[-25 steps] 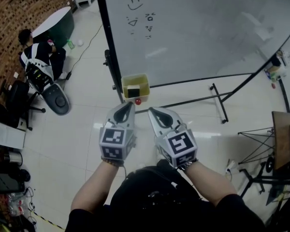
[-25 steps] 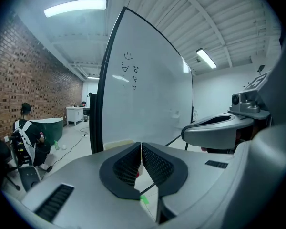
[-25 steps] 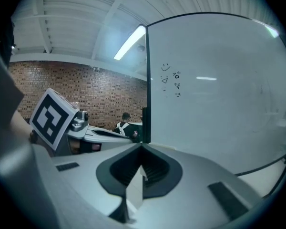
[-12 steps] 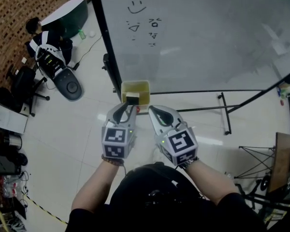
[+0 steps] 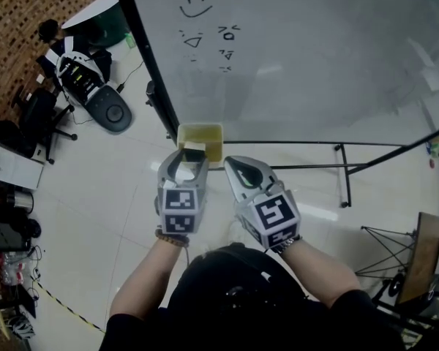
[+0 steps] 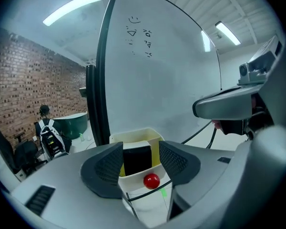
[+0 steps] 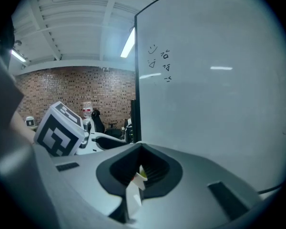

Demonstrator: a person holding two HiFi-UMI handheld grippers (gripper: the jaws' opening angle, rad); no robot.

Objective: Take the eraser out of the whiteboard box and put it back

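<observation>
Lining up the left gripper (image 6: pixel 140 162), jaws spread either side of the black eraser (image 6: pixel 137 157) standing in the whiteboard box (image 6: pixel 155 144). Go deeper, centre, then squeeze evenly. Parking the right gripper (image 7: pixel 142 170), clenched and empty, beside the box.

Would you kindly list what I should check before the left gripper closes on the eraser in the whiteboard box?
1. Jaws of the left gripper apart: ok.
2. The eraser standing in the yellow box: ok.
3. Eraser lined up with the gap between the jaws: ok.
4. Jaws far enough in to flank the eraser: cannot tell.
5. The red ball at the box front clear of the jaws: cannot tell.
6. The right gripper shut, off to the side of the box: ok.
</observation>
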